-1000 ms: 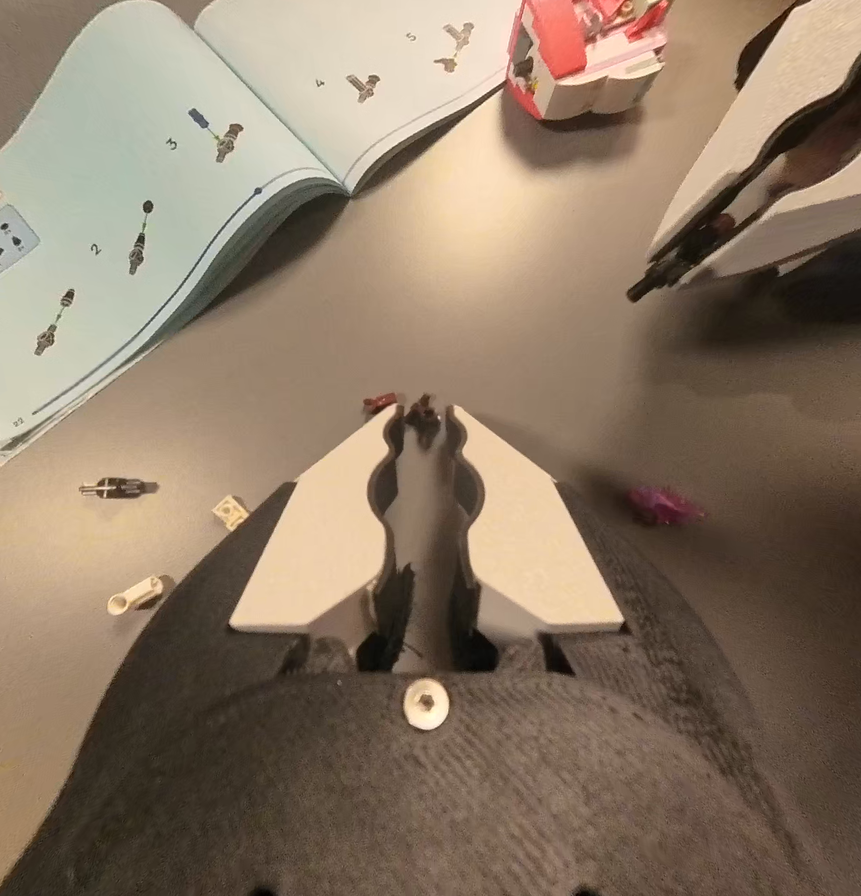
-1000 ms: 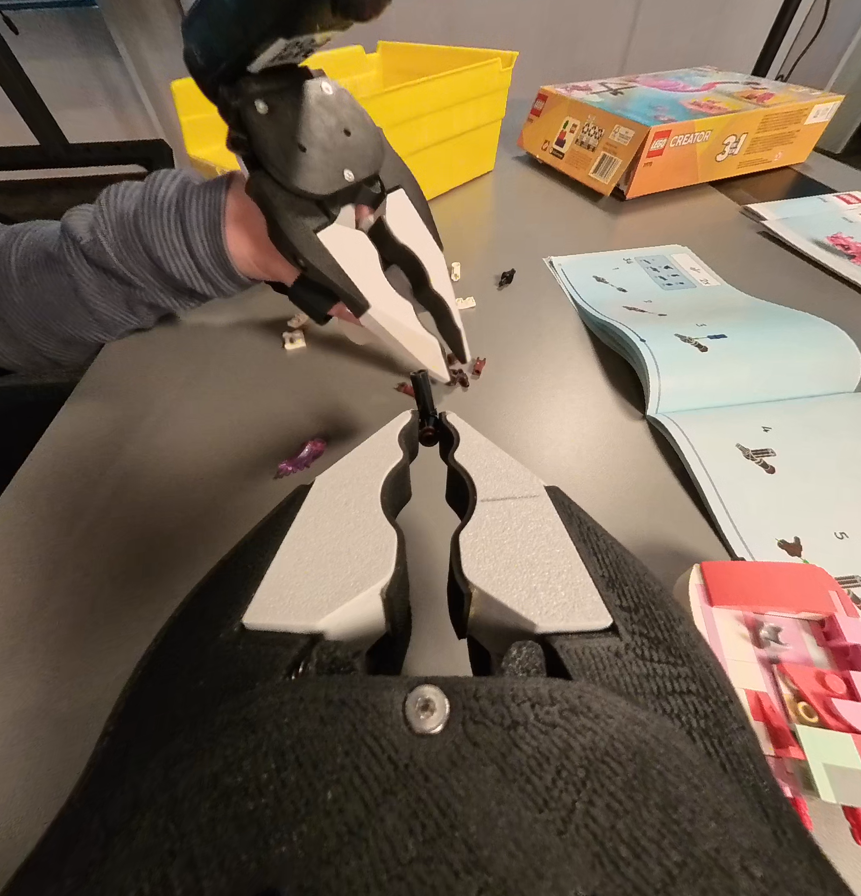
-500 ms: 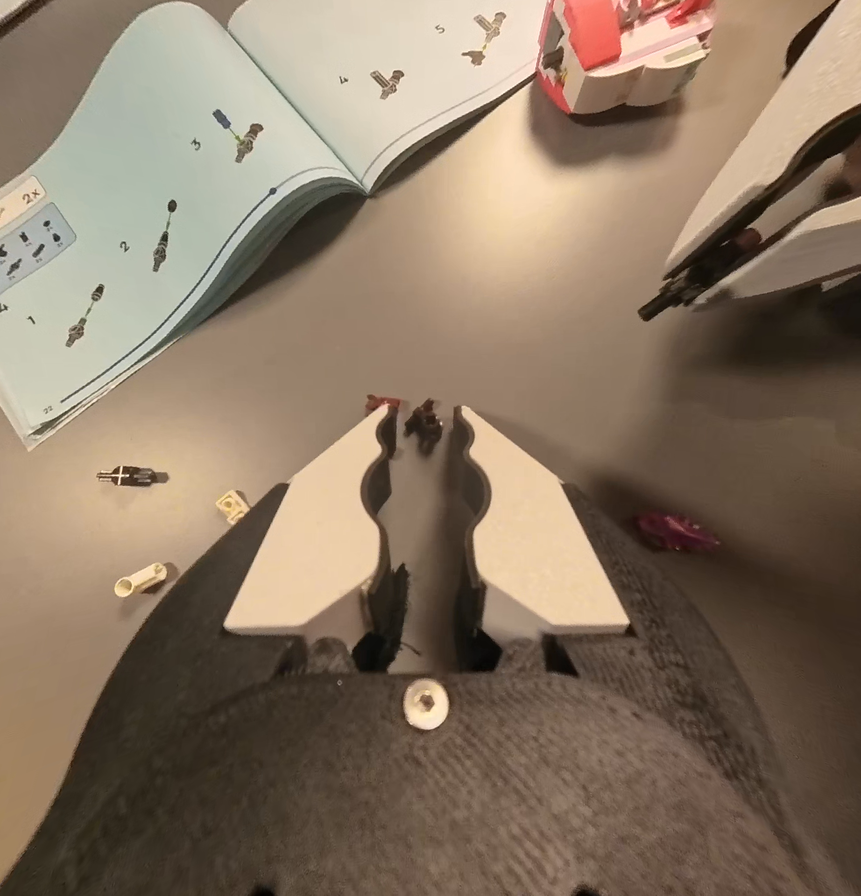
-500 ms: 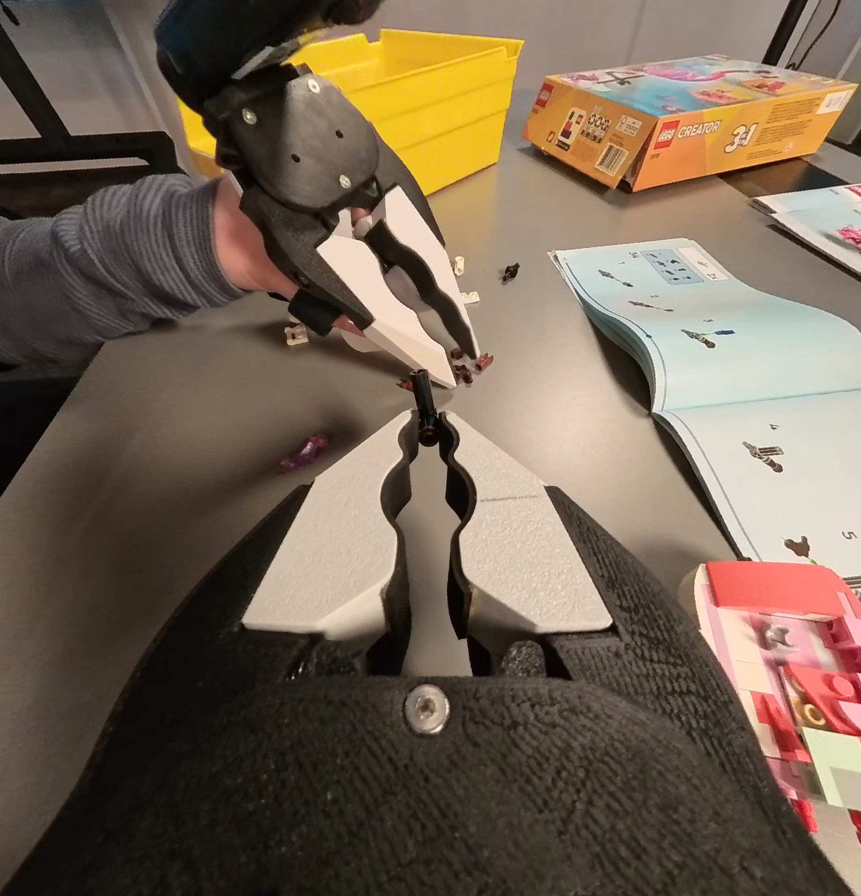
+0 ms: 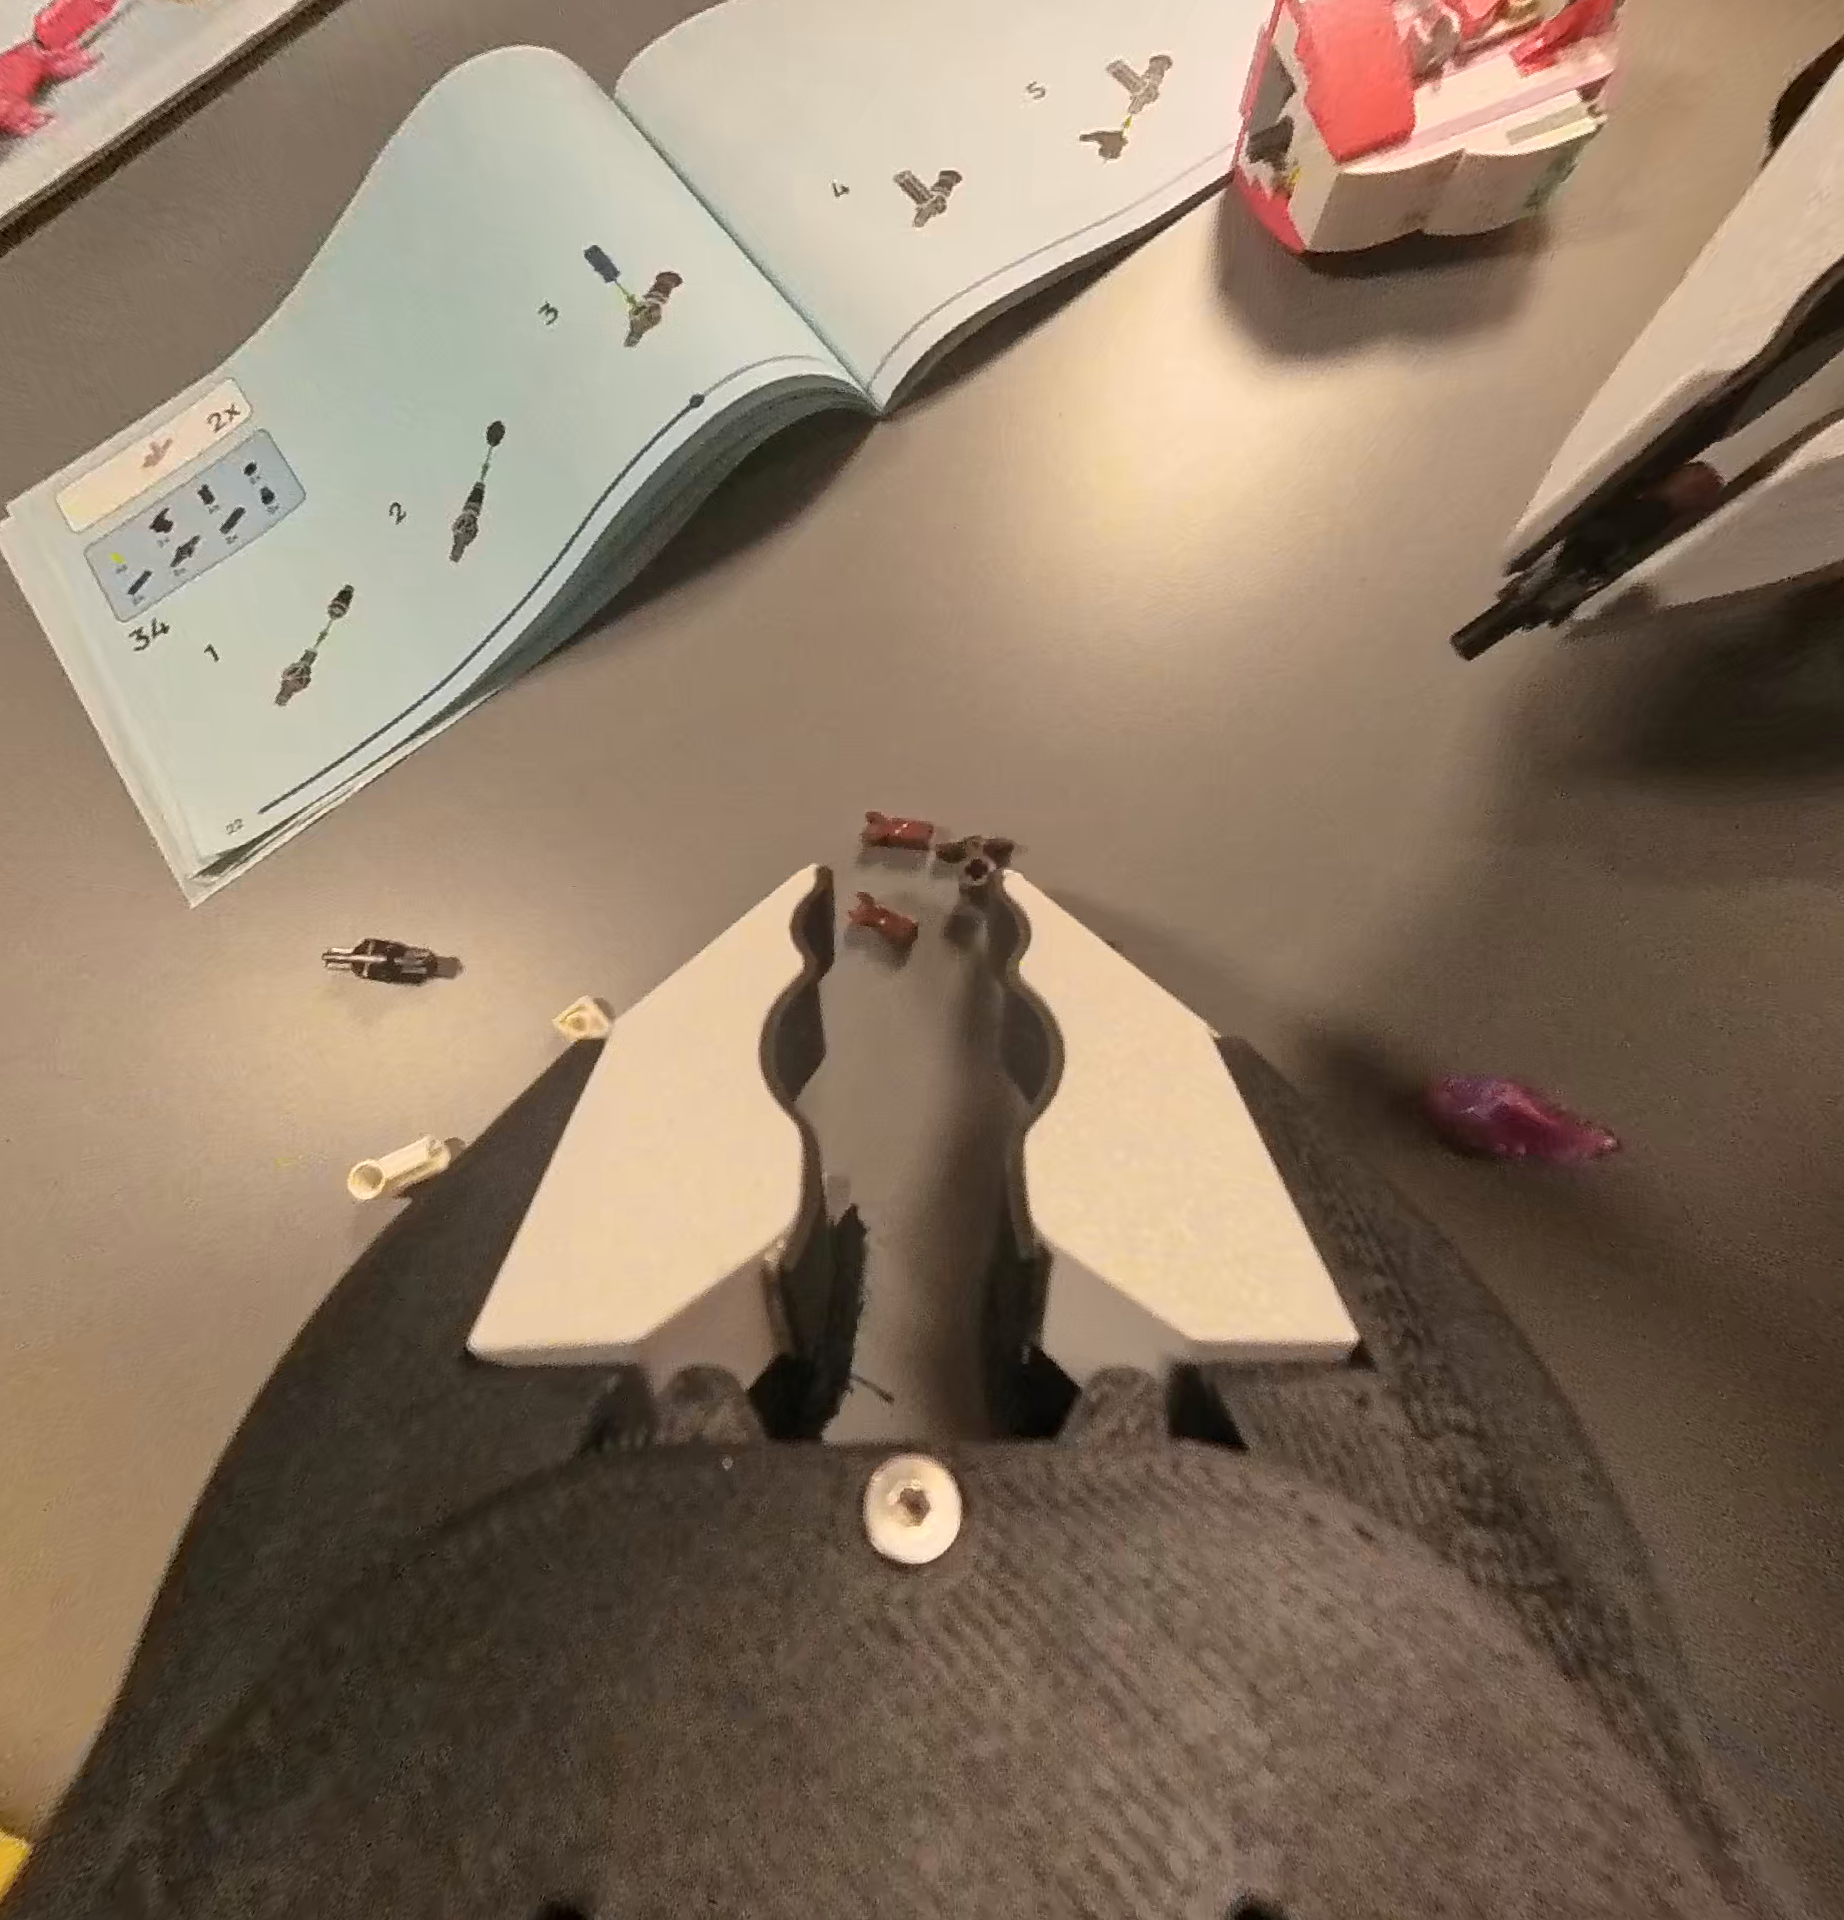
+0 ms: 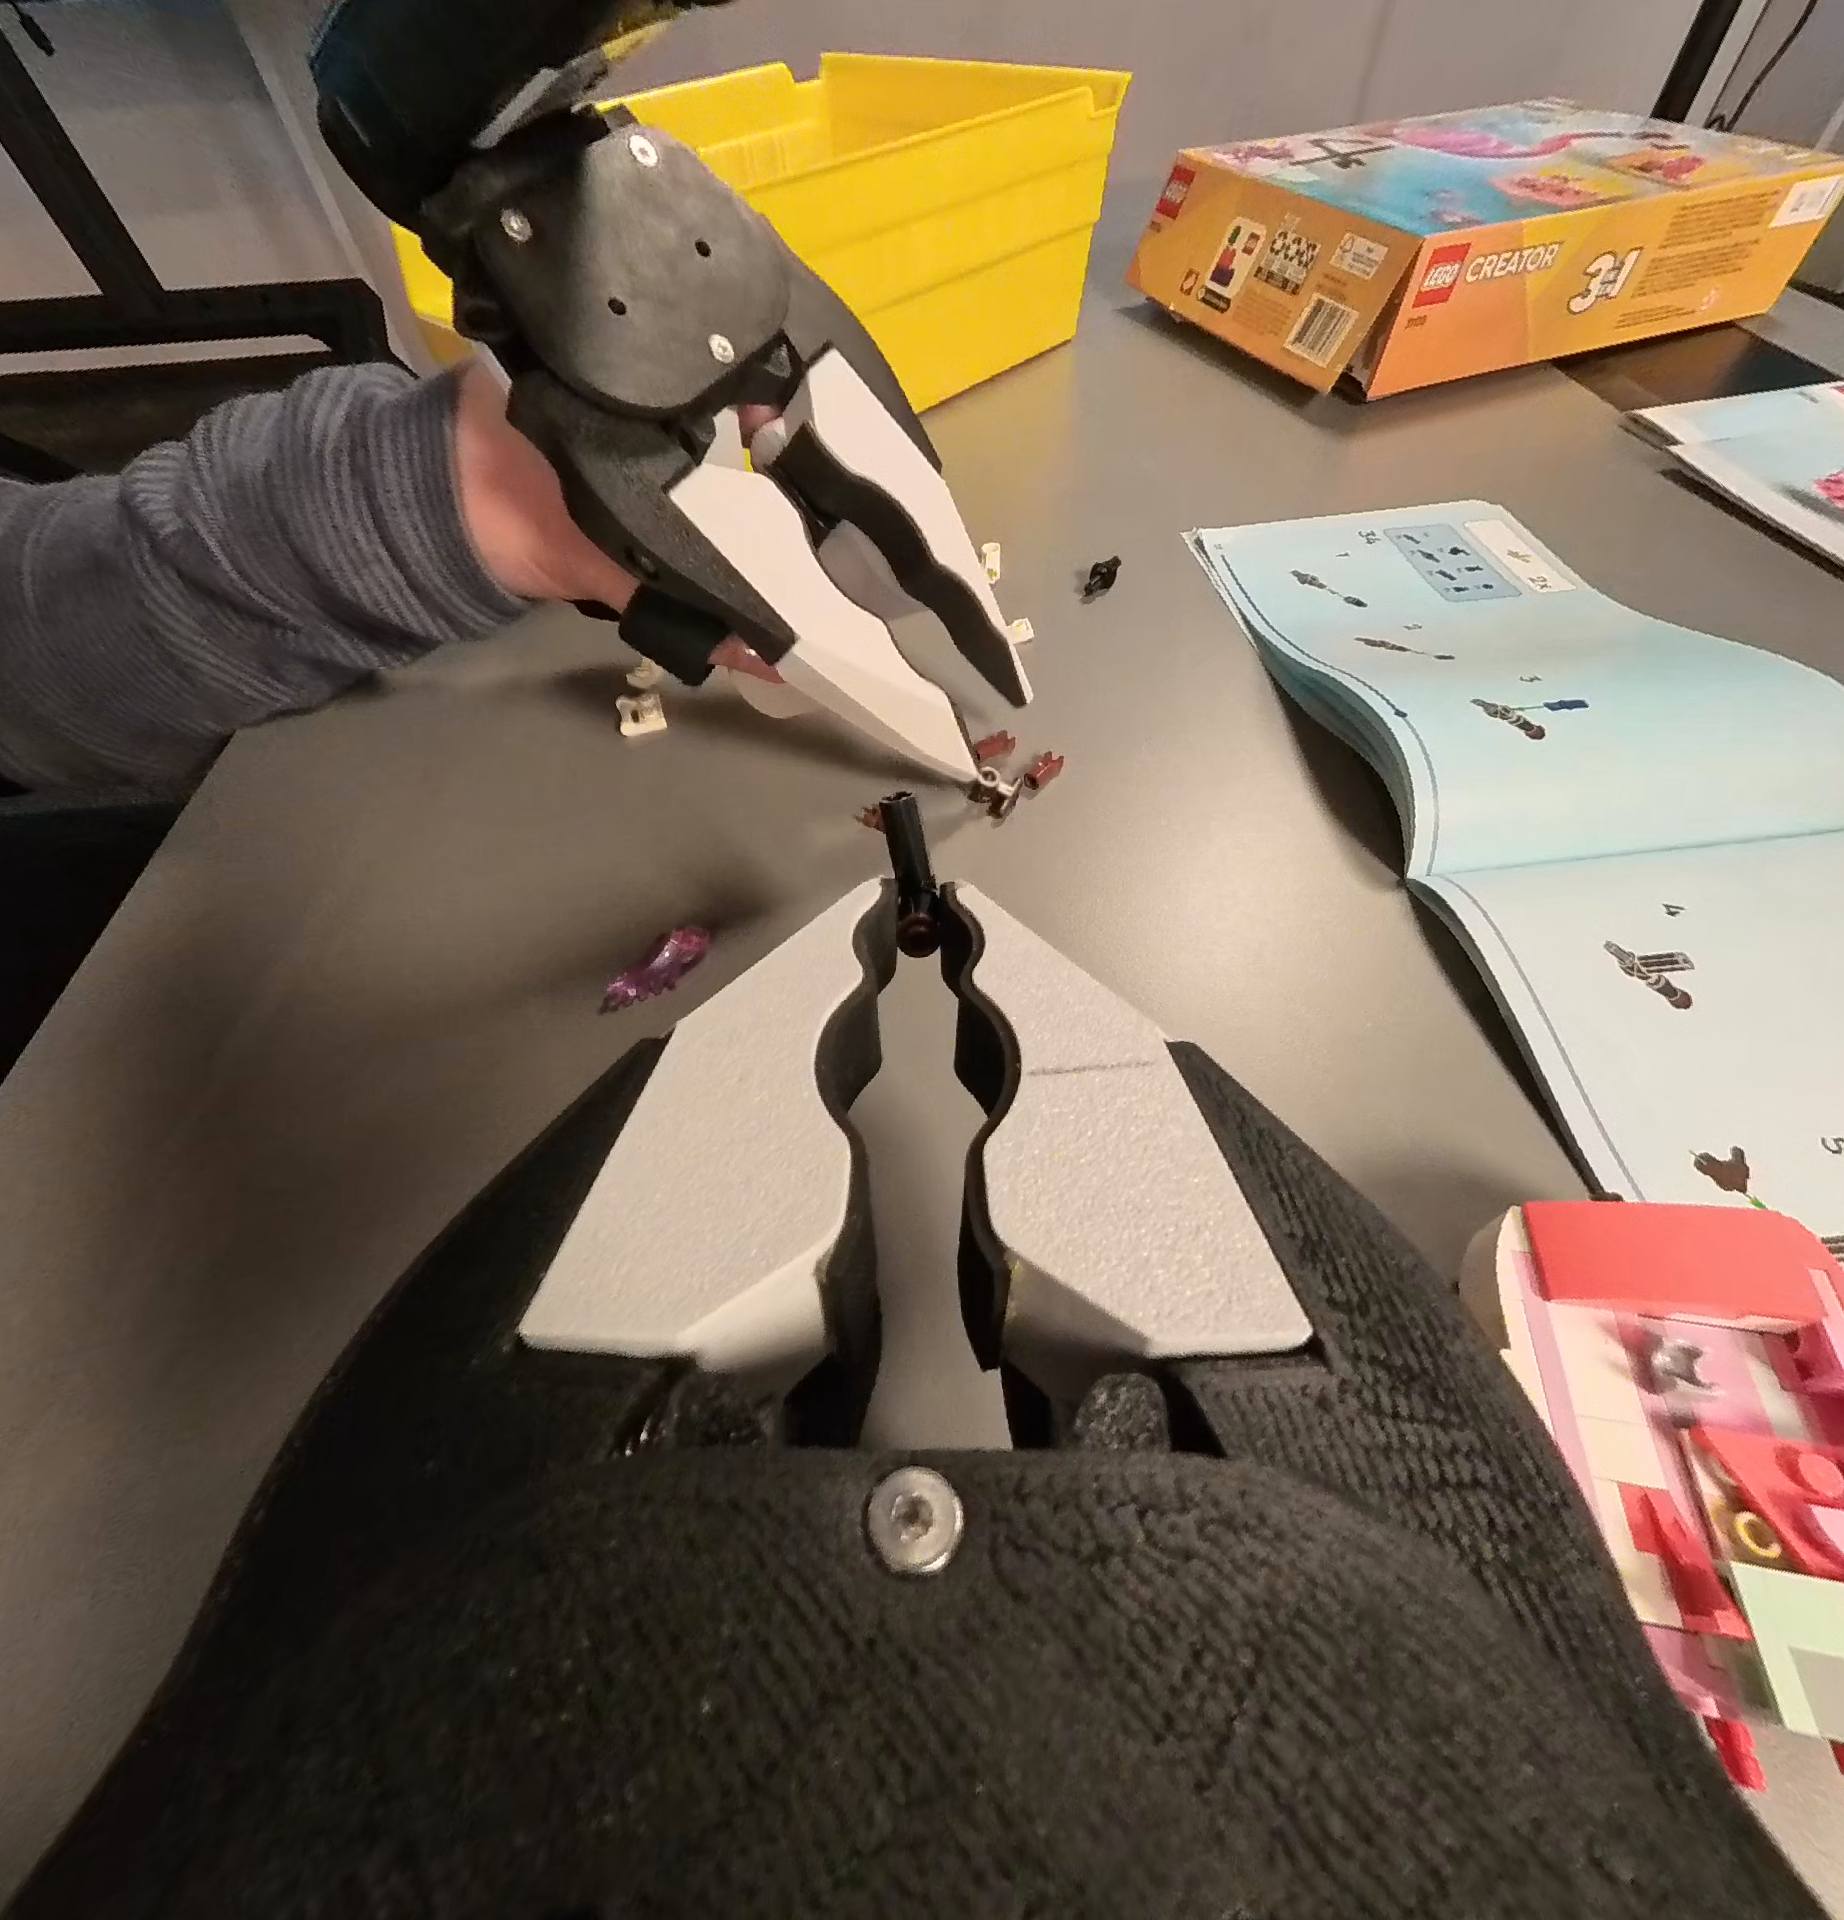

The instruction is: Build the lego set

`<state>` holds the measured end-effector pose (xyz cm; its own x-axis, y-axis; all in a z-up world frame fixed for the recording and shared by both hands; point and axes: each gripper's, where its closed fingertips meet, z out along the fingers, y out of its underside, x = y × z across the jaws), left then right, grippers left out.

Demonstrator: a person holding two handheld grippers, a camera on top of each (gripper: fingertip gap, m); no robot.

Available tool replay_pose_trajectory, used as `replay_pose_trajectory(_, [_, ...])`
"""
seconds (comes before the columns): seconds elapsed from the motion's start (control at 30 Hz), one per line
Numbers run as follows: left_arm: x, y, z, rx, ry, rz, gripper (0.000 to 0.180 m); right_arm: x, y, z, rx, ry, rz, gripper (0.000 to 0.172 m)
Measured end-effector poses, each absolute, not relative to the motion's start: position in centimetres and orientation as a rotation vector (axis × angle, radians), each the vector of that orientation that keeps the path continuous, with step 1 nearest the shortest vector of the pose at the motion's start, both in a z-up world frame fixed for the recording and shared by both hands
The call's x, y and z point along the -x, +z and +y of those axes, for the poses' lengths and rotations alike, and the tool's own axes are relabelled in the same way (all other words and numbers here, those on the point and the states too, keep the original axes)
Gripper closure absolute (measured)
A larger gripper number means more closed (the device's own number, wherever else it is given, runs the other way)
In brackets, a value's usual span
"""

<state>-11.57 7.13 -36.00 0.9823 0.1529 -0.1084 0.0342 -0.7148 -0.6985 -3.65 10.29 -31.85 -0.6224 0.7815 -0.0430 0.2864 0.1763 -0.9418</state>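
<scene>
Around the open booklet: everything here lies on one grey table (image 6: 274, 1039), and I place things from the pale blue instruction booklet (image 6: 1583, 727) spread open on it.
Left gripper (image 5: 913, 883): tilted down toward the table, well off the booklet's lower edge, fingers plainly apart with nothing pressed between them.
At its tips: three small reddish-brown pieces; one (image 5: 882, 920) lies on the table in the gap between the fingers, one (image 5: 897, 829) just past them, and a darker one (image 5: 985, 868) sits right at the tip of one finger (image 5: 1126, 1091), touching or nearly so. I cannot tell whether it hangs there or rests on the table.
Right gripper (image 6: 915, 909): held above the table beside the booklet's near page, fingers closed on a slim black pin (image 6: 910, 862), gripped at its lower end so most of its length pokes forward, free for fitting.
Between the two: the pin's tip points toward the brown pieces, close but apart.
Loose parts: a purple translucent piece (image 6: 658, 961), a black connector (image 5: 388, 958) and small white bits (image 5: 398, 1164), scattered away from the booklet.
Near page corner: a red, pink and white brick build (image 6: 1687, 1455) stands just beside it.
Beyond the booklet: a yellow bin (image 6: 949, 197) and an orange set box (image 6: 1469, 270).
</scene>
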Motion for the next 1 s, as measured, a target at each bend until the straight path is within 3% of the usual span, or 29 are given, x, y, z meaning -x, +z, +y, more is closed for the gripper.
replay_pose_trajectory(1.0, [10.1,-37.0,7.6,2.385,0.077,-0.120,0.165,3.5,-32.2,10.0,1.007,1.444,-2.039,0.166])
